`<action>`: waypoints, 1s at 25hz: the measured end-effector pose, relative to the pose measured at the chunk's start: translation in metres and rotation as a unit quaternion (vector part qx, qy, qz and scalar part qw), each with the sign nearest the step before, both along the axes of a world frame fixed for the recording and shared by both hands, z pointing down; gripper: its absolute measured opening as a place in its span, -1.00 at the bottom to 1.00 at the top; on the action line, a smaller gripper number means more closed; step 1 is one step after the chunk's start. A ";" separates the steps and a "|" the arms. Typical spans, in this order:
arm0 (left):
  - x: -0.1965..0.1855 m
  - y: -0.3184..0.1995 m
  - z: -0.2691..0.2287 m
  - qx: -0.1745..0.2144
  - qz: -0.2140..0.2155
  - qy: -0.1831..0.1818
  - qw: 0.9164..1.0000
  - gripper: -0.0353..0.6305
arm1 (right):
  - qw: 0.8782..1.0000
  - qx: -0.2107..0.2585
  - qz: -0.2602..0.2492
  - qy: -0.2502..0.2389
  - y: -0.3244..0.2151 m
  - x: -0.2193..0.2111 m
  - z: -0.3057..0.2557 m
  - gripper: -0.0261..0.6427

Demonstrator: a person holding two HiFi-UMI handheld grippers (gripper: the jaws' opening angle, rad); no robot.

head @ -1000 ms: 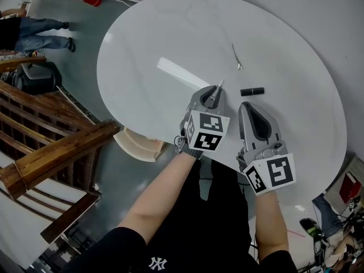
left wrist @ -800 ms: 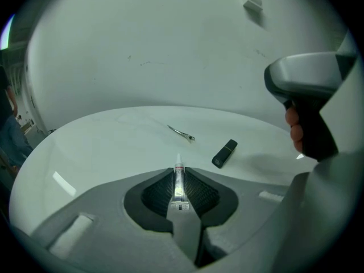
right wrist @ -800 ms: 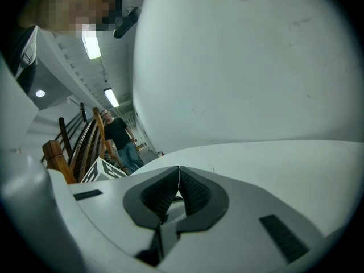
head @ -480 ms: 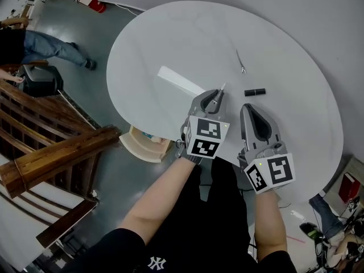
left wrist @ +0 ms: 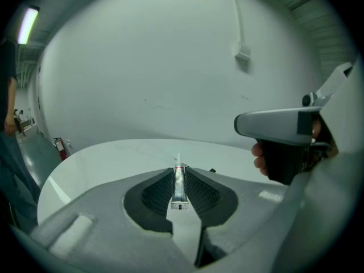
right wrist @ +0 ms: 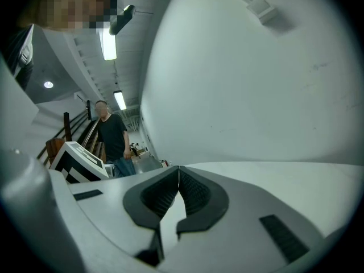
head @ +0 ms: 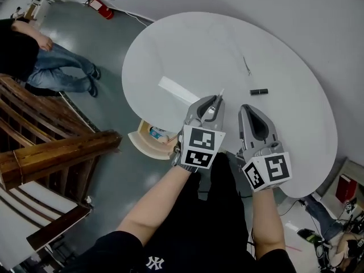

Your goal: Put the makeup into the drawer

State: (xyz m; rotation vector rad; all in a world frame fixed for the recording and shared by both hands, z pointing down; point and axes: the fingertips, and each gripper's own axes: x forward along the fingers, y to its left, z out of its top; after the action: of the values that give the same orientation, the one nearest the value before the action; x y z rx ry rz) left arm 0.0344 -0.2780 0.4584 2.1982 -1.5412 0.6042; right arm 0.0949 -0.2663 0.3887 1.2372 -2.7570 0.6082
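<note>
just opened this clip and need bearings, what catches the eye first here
The left gripper, over the near edge of the round white table, is shut on a thin clear tube; the right gripper beside it is shut and empty. Left of them a drawer stands open under the table's edge, and a small black stick lies farther out.

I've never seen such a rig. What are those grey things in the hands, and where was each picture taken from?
No robot: a person holds a gripper in each hand. One picture comes from a camera on the person's head, looking down; the others from cameras riding on each gripper. The left gripper is shut on a small clear tube. The right gripper is shut and empty. On the round white table lie a black stick and a thin metal tool. A drawer stands open at its edge.
</note>
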 end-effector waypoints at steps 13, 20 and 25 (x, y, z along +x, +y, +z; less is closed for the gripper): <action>-0.070 0.071 -0.071 0.061 -0.037 0.004 0.997 -0.69 | 0.999 0.045 -0.024 -0.005 0.062 -0.063 -0.050 -0.88; -0.104 0.104 -0.088 0.081 -0.071 0.005 0.994 -0.69 | 0.997 0.055 -0.058 -0.009 0.088 -0.099 -0.057 -0.88; -0.131 0.121 -0.075 0.076 -0.098 0.003 0.992 -0.69 | 0.995 0.050 -0.081 -0.007 0.100 -0.125 -0.045 -0.88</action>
State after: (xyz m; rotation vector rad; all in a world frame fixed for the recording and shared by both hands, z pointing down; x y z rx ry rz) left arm -0.0967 -0.1574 0.3831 2.1168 -1.8278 0.4317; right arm -0.0304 -0.1664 0.3434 1.0154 -2.8950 0.4707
